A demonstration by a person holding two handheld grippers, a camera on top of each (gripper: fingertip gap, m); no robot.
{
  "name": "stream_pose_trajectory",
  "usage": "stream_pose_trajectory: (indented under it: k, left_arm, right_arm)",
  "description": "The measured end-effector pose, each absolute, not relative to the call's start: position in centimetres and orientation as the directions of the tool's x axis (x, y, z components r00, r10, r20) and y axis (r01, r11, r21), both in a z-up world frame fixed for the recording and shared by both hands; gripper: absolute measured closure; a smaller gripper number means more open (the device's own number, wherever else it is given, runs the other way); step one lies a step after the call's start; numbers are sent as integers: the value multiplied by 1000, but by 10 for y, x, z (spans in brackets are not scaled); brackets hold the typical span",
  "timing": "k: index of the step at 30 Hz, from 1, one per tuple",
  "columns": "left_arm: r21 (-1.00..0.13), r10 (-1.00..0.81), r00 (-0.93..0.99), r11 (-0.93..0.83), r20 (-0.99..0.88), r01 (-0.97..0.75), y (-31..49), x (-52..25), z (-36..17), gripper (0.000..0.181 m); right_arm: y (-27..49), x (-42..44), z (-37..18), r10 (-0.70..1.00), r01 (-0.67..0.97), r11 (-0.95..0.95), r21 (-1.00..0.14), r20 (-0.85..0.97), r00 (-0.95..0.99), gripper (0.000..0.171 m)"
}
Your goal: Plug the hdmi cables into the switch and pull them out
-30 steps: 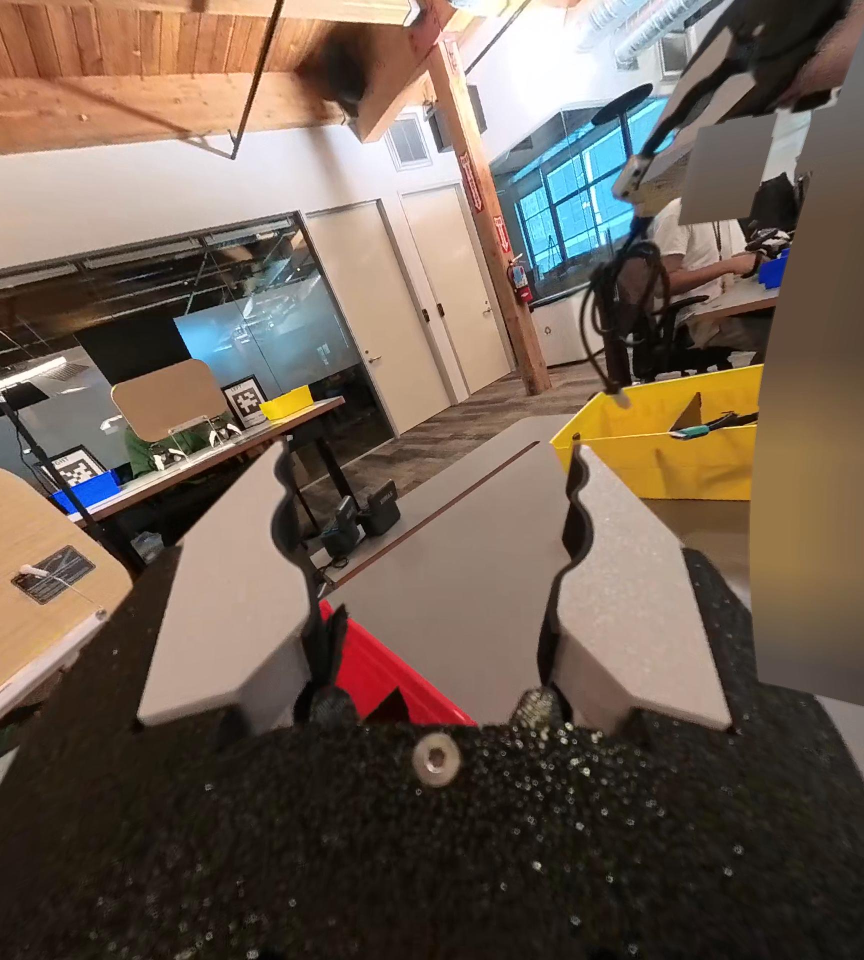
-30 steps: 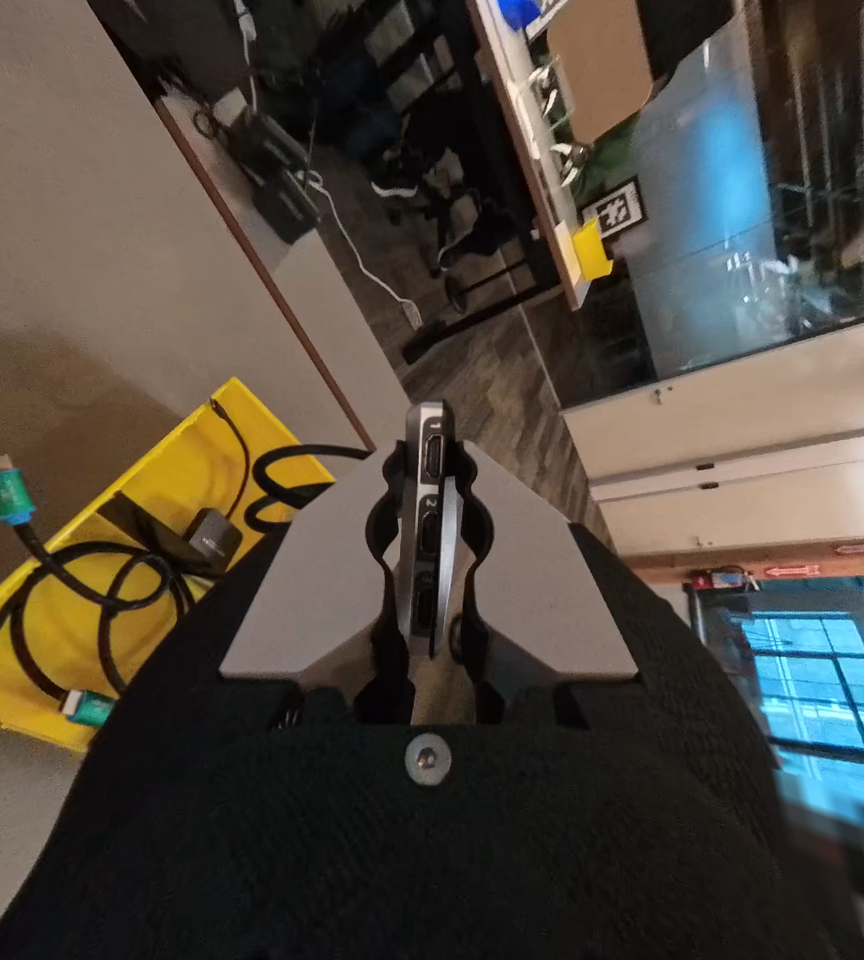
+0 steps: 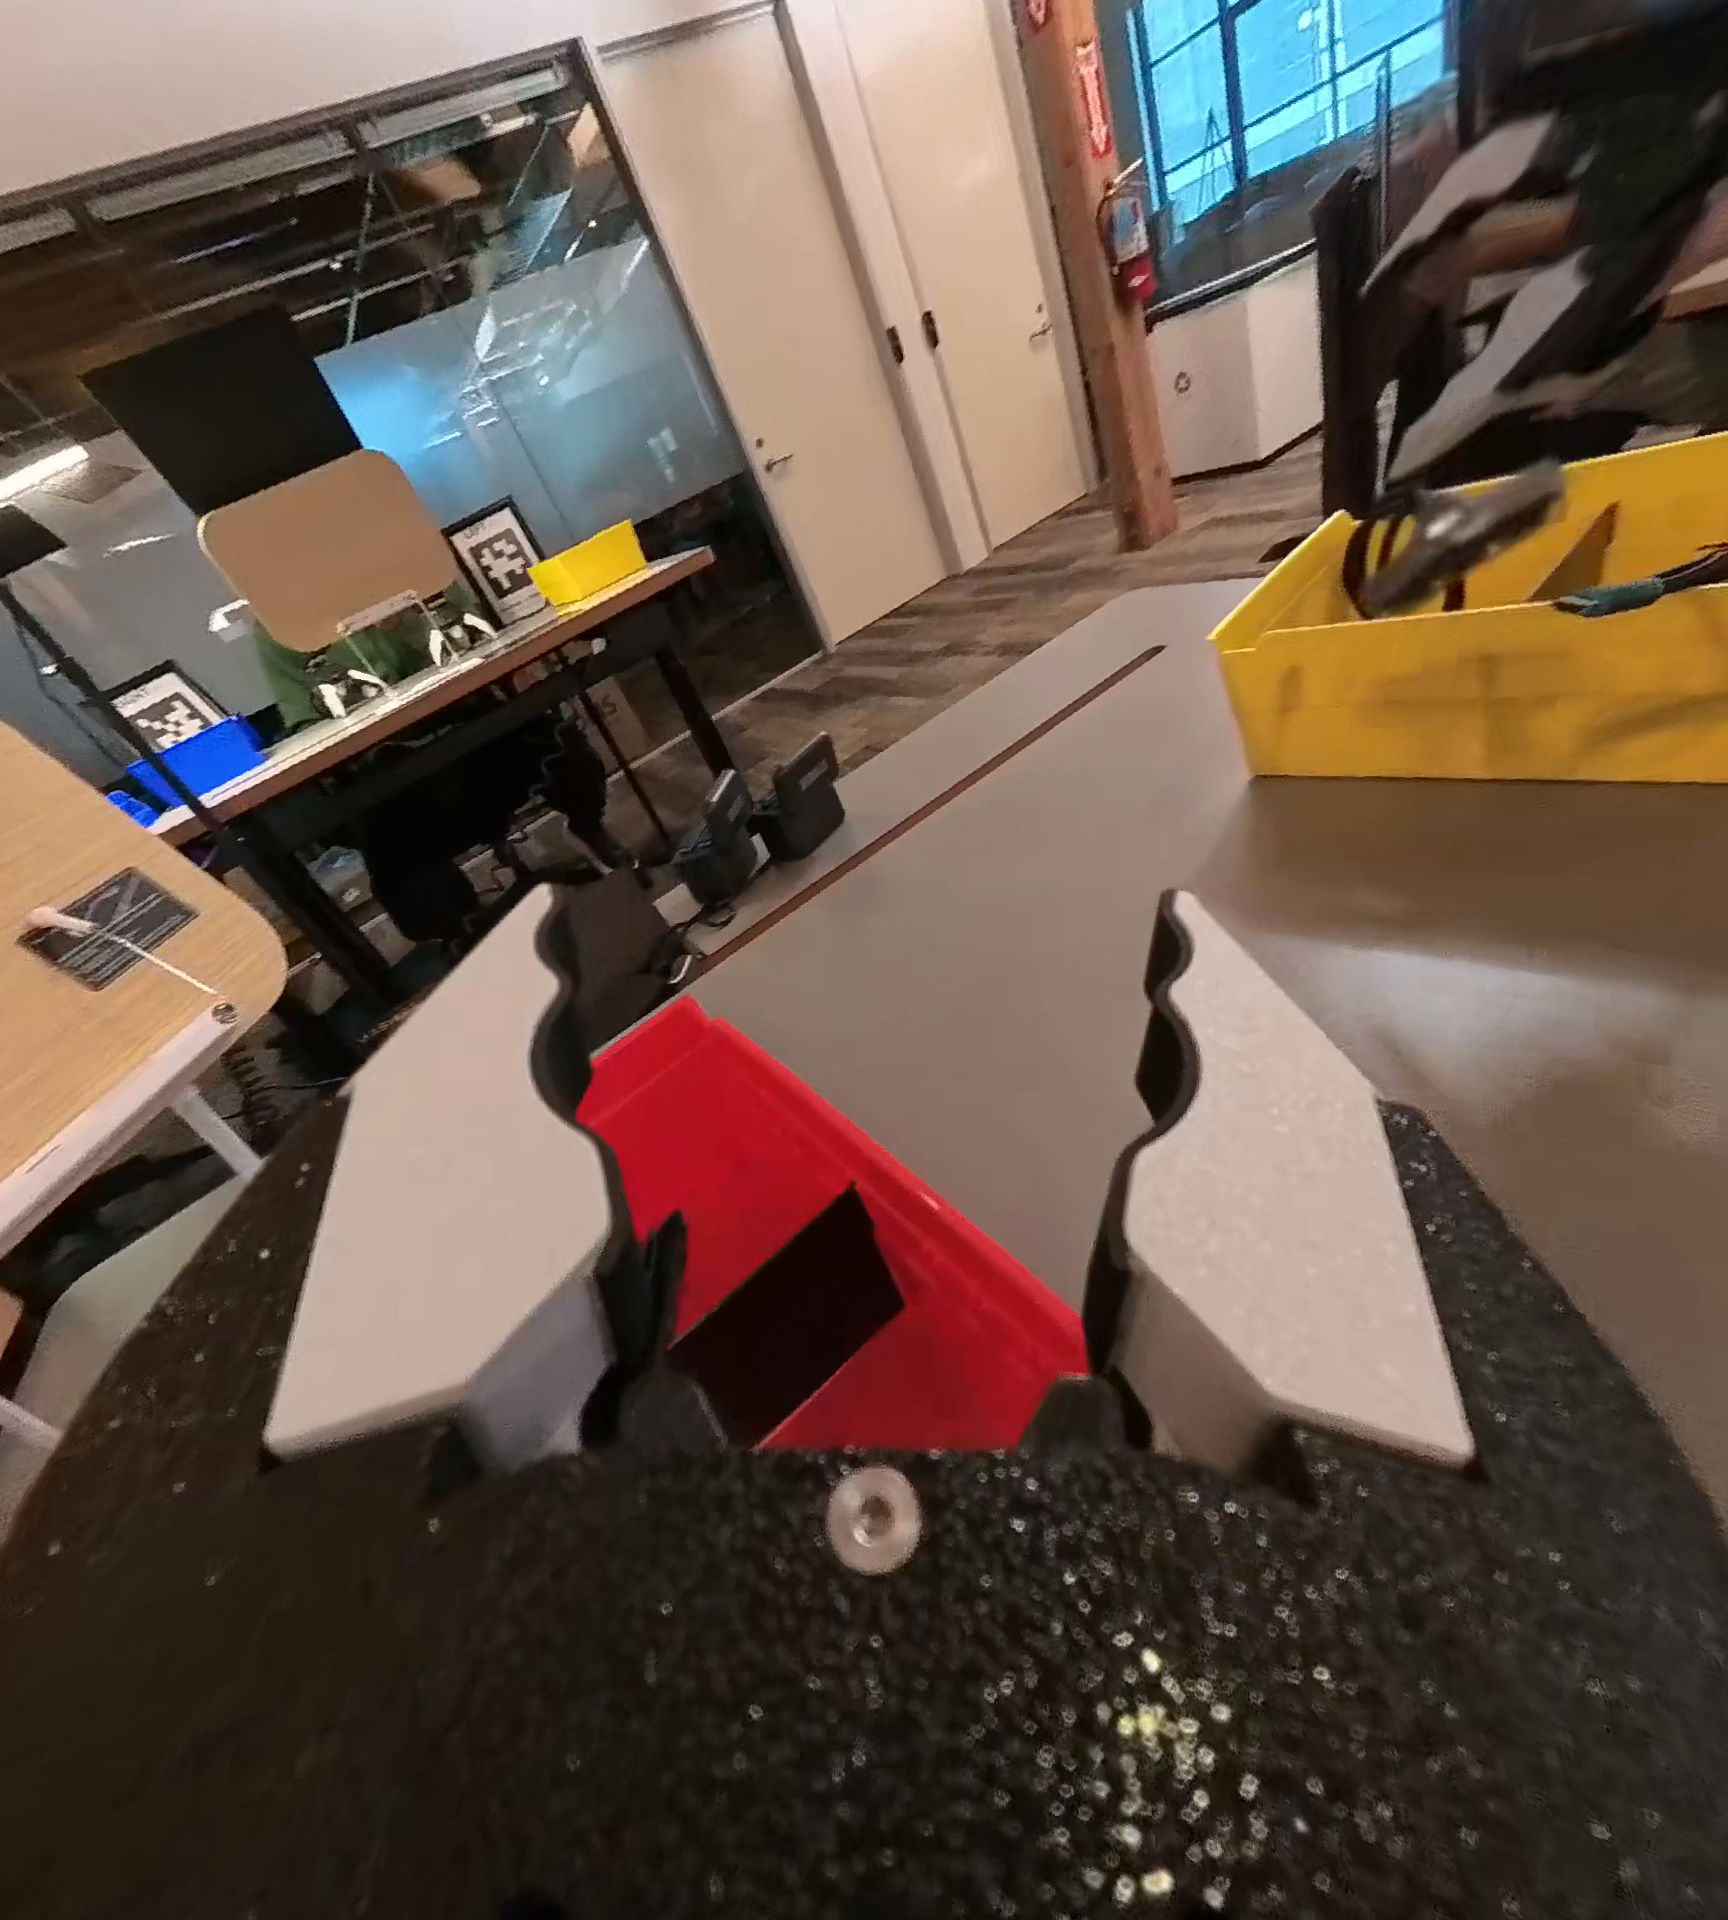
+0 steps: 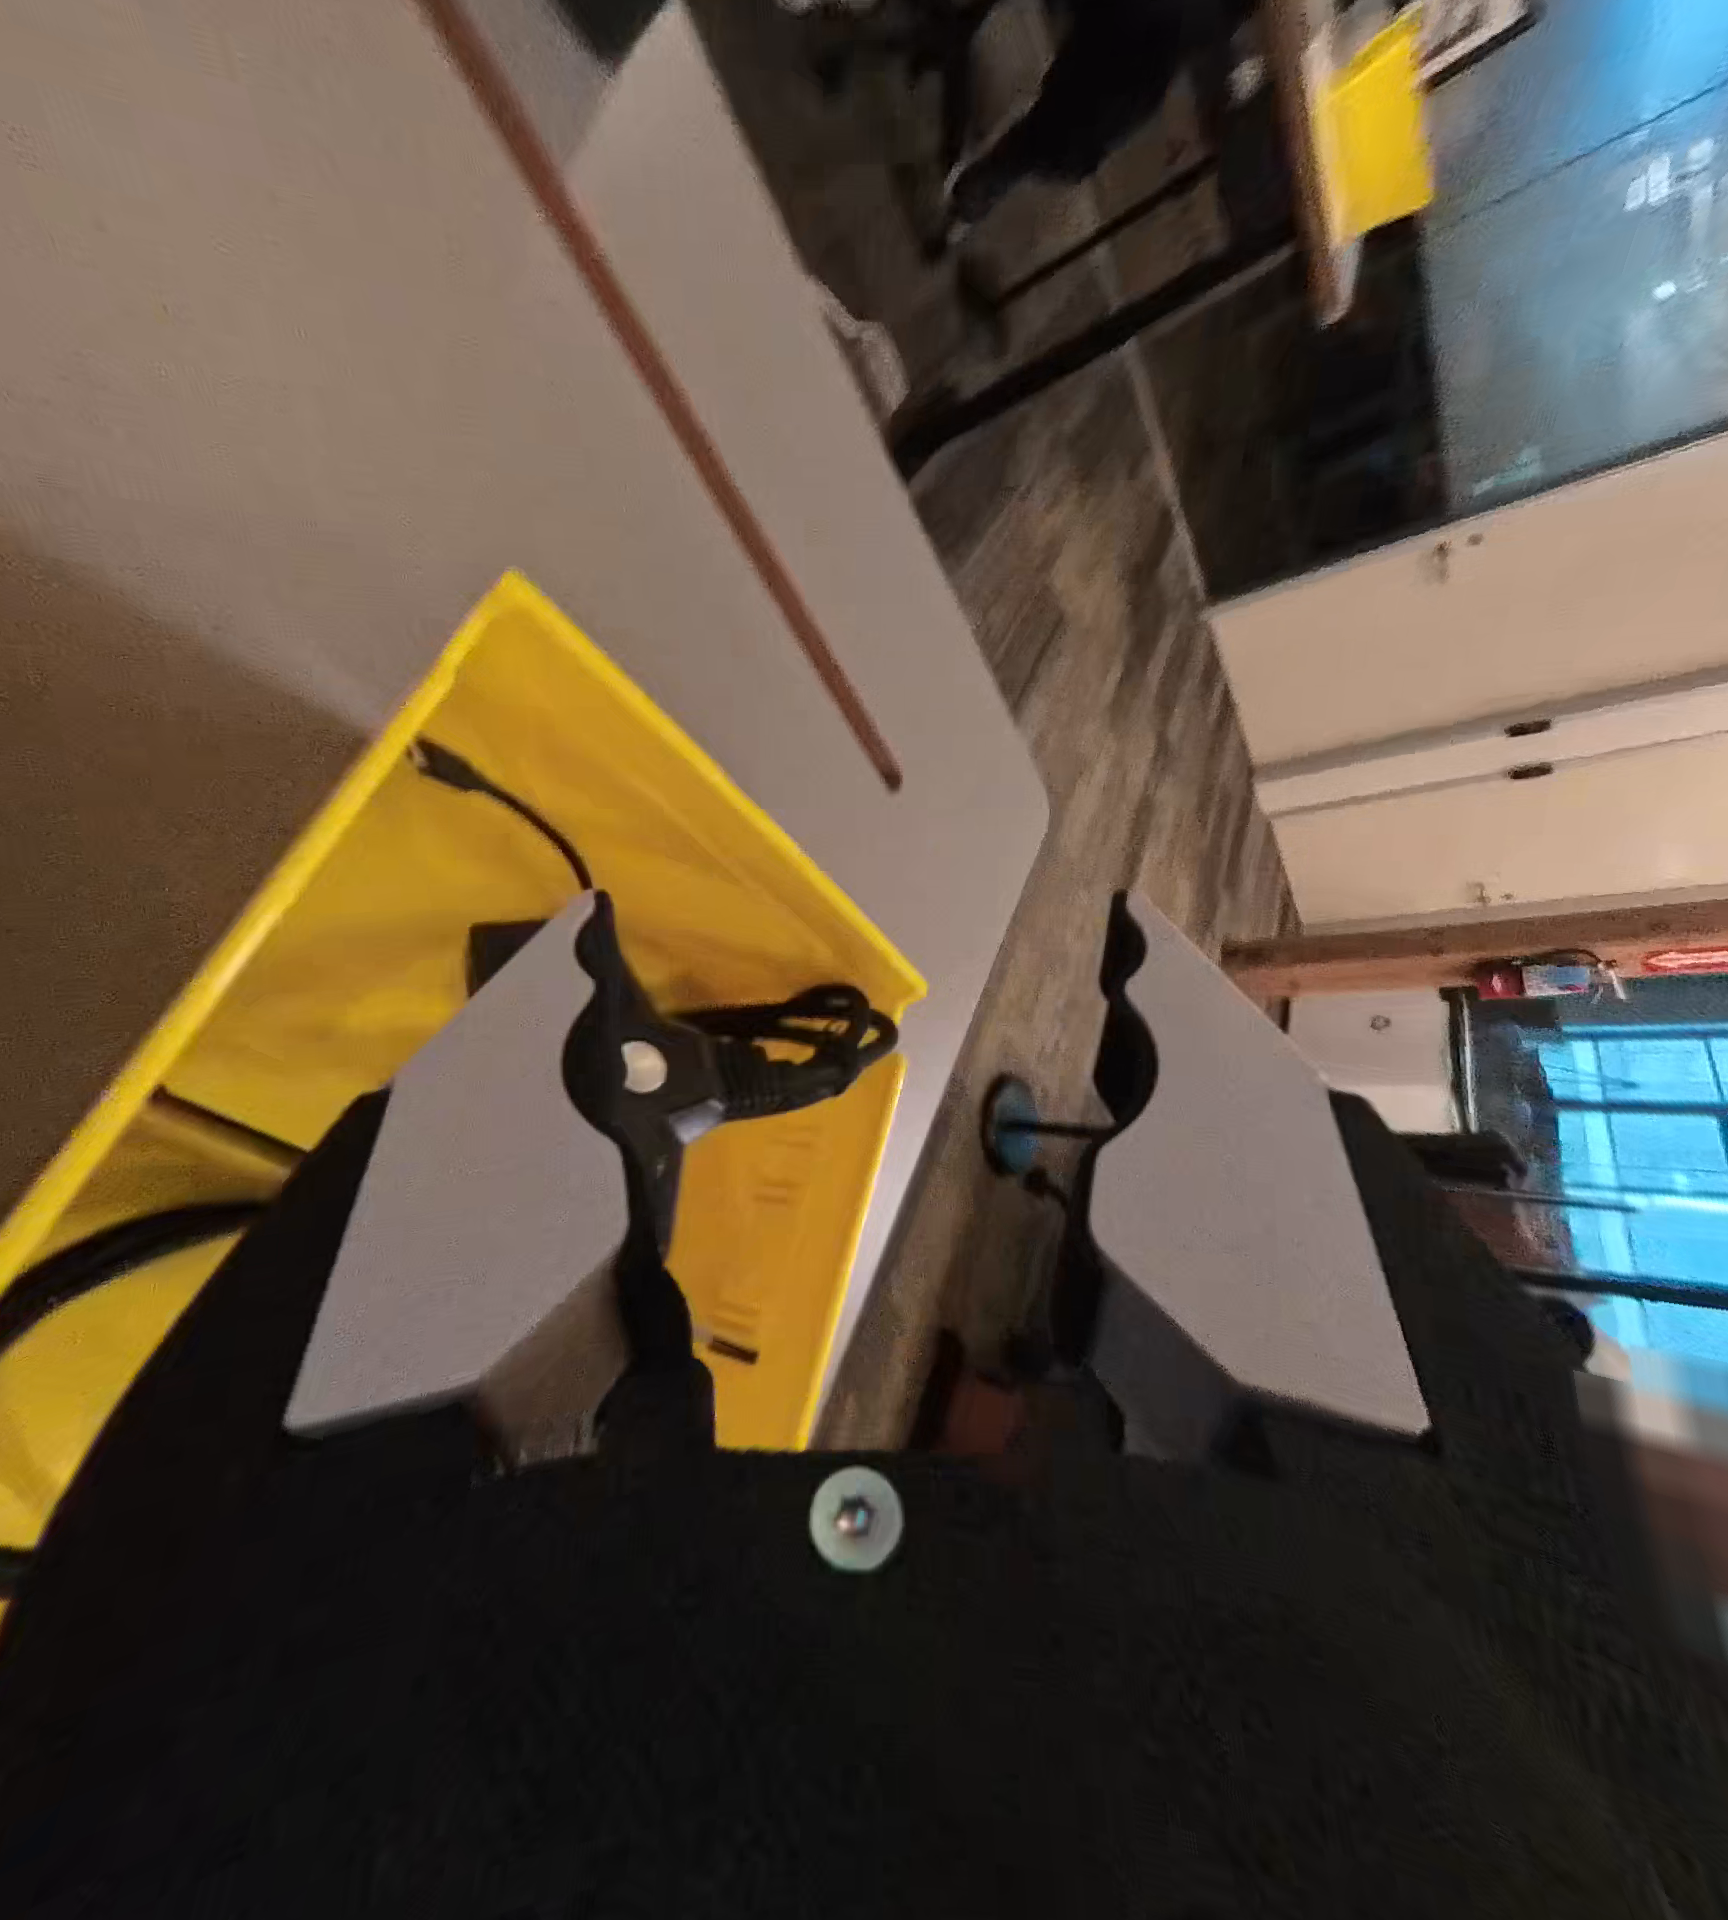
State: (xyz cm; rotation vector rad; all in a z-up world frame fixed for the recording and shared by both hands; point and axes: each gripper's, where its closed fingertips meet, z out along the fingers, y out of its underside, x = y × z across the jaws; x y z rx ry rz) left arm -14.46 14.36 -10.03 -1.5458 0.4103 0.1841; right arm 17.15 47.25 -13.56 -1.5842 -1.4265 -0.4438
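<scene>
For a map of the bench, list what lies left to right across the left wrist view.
Wooden desk → blue bin → red bin, seen between the open jaws of the left gripper → yellow bin at far right.

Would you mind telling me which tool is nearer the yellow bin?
Right. The right tool hangs open just over the yellow bin; the left tool sits across the table from it.
</scene>
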Motion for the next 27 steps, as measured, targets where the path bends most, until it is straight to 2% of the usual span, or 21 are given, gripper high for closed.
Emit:
stream_pose_trajectory:
  k: [4,8,15,17,19,22,27]
  left_arm:
    - [-941,-124,933,36,-339,-337,145,-151,-100,72]
    - [-938,-13,938,20,-347,-347,143,-172,-95,68]
    - [-945,242,920,38,-308,-326,105,-236,-63,66]
    - [-962,298,921,33,-249,-271,92,-257,-58,52]
    - [-980,324,929,21,-181,-198,87,-274,-60,23]
    - [-986,375,912,-63,-165,-152,80,-295,-77,22]
    - [-962,444,856,-174,-266,-209,73,-311,-90,24]
  right_arm:
    - [434,164,-92,562,711,193,-677,670,485,78]
    - [387,195,-74,469,582,174,-794,587,660,78]
    - [317,259,-69,346,337,256,-906,411,843,79]
    - [316,279,-62,300,313,306,-899,403,865,78]
    - [322,299,-58,248,316,301,-900,394,885,78]
    - [325,320,-55,205,254,317,-914,328,922,78]
    - [336,327,-62,256,157,293,-943,236,937,78]
